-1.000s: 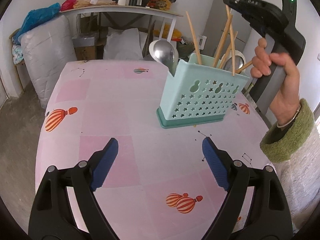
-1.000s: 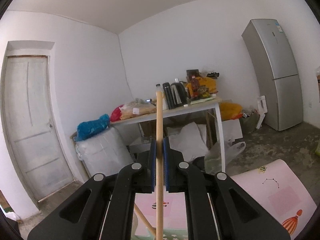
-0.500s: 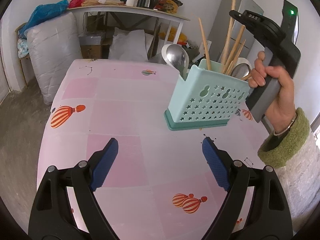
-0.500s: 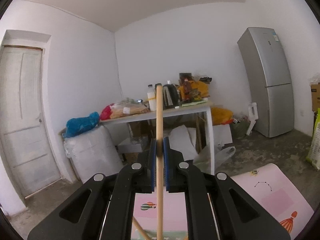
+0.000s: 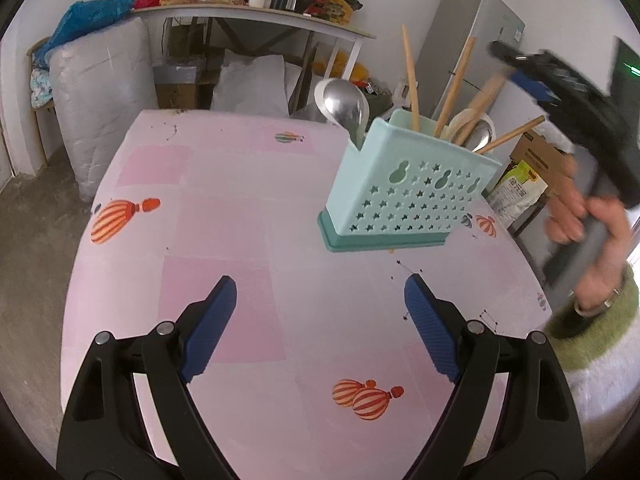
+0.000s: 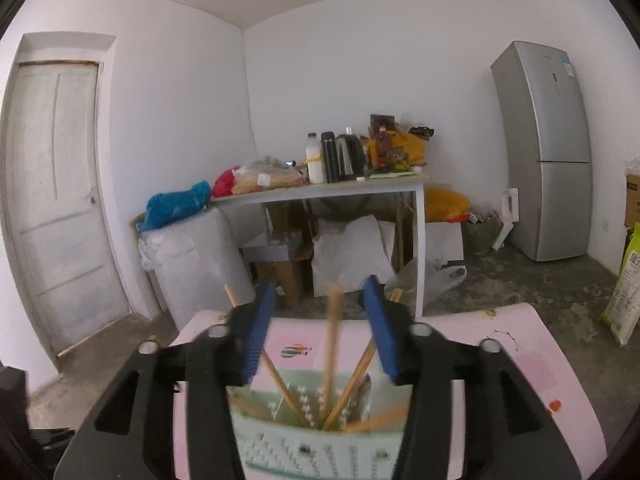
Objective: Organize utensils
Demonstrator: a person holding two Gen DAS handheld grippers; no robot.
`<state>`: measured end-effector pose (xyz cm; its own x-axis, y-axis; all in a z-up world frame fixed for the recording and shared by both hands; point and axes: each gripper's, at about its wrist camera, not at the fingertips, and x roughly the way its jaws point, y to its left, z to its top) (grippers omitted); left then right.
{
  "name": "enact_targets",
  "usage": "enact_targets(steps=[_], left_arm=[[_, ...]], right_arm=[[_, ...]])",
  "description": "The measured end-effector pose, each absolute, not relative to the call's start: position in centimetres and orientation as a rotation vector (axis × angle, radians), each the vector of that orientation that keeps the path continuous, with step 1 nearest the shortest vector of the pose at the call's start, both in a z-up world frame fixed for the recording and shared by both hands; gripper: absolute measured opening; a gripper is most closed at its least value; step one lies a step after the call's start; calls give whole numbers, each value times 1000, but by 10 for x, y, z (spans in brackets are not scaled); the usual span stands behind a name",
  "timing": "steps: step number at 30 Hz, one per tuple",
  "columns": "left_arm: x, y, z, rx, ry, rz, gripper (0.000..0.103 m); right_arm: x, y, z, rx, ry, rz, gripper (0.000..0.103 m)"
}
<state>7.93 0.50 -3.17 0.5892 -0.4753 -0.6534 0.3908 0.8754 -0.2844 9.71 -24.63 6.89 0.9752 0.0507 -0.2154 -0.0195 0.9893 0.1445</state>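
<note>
A: OK, right gripper [image 6: 322, 330] first: jaws are opening, blue pads [image 6: 260, 330] apart, and a blurred wooden chopstick [image 6: 331, 344] stands upright in the gap between them, touching neither pad.

B: Chopstick's lower end?

A: Down inside the mint utensil caddy [image 6: 316, 448], which sits right under the gripper on the pink table [image 6: 532, 364]. 2 or more other chopsticks lean out of the same caddy; exact count is too blurred to tell.

B: Left gripper?

A: Left gripper [image 5: 320, 320] has its jaws spread wide, nothing between them, hovering over the tablecloth's pink squares, well apart from the caddy.

B: Caddy from that side?

A: Caddy [image 5: 404, 196] stands upright on the far right part of the table [image 5: 224, 216], star cut-outs on its wall. A metal spoon [image 5: 344, 106] sticks up at its left end, bowl up; chopsticks [image 5: 410, 80] and what looks like a wooden spoon fan out of the rest. Which compartment each is in, can't tell.

B: Hand?

A: Person's right hand [image 5: 588, 224], green fuzzy cuff, grips the right gripper's handle beside the caddy, motion-blurred.
</note>
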Motion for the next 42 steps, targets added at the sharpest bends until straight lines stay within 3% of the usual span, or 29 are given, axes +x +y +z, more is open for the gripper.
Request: enact_targets(steps=[10, 17, 24, 29, 32, 38, 42], left_arm=[[61, -10, -52, -63, 840, -506, 83], [56, -29, -70, 12, 882, -537, 83], [39, -62, -73, 140, 876, -543, 83], [17, -83, -73, 153, 927, -549, 83], [-4, -100, -67, 196, 925, -565, 83], [-38, -123, -51, 305, 882, -549, 83], [-53, -134, -39, 340, 869, -533, 83]], right_arm=[[-65, -240, 81, 164, 242, 14, 57], [-222, -199, 16, 167, 616, -56, 57], [-392, -223, -41, 340, 855, -396, 57], [-507, -271, -163, 640, 1007, -668, 57], [-537, -293, -269, 698, 1155, -750, 57], [-517, -314, -421, 509, 1393, -759, 55], [-480, -312, -485, 321, 1523, -660, 53]])
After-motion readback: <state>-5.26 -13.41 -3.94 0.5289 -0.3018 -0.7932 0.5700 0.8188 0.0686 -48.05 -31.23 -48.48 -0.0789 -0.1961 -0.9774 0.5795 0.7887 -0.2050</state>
